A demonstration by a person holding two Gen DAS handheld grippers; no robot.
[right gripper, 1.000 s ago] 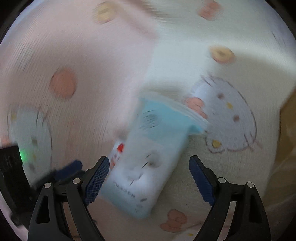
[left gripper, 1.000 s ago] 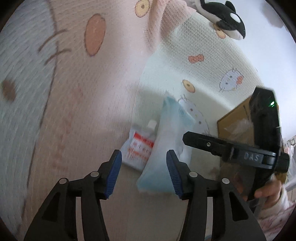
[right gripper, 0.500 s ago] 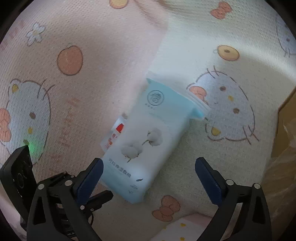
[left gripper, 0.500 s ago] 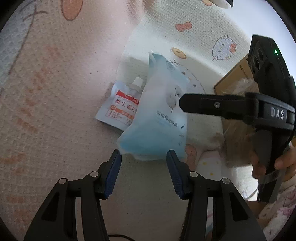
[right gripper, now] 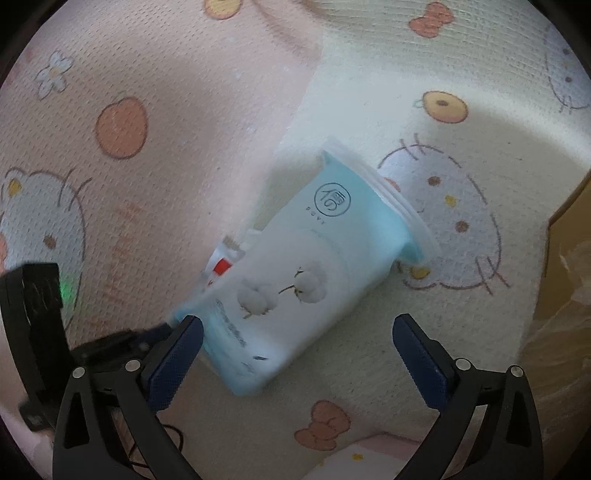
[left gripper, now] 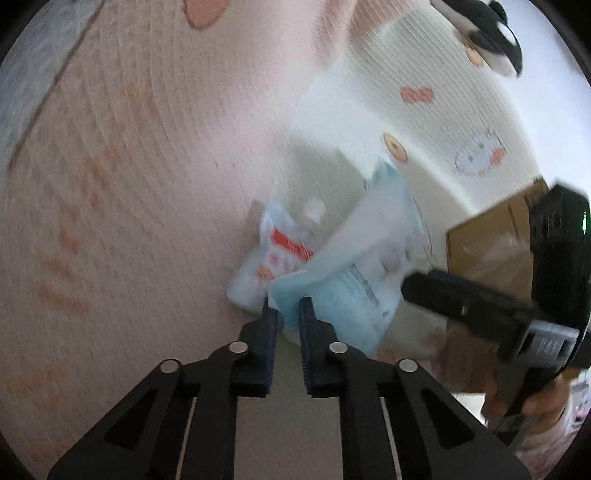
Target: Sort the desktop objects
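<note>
A light blue tissue pack (left gripper: 354, 280) (right gripper: 314, 273) printed with cotton bolls lies on the cartoon-cat mat. It partly covers a white sachet (left gripper: 273, 254) (right gripper: 223, 258) with a red label and a cap. My left gripper (left gripper: 283, 306) is shut on the pack's near corner, and that corner is curled up off the mat. Over the pack's lower end my right gripper (right gripper: 297, 332) is spread wide, its pads clear of the pack. One black finger (left gripper: 443, 295) of the right gripper reaches in from the right in the left wrist view.
A brown cardboard box (left gripper: 491, 236) (right gripper: 569, 236) with clear plastic in it stands to the right of the pack. A black and white plush orca (left gripper: 487, 33) lies at the far edge of the mat. A hand (left gripper: 532, 406) grips the right tool.
My left gripper moved in and closed on the blue pack's near corner, which now curls up. The right gripper's jaws spread wider over the pack.
</note>
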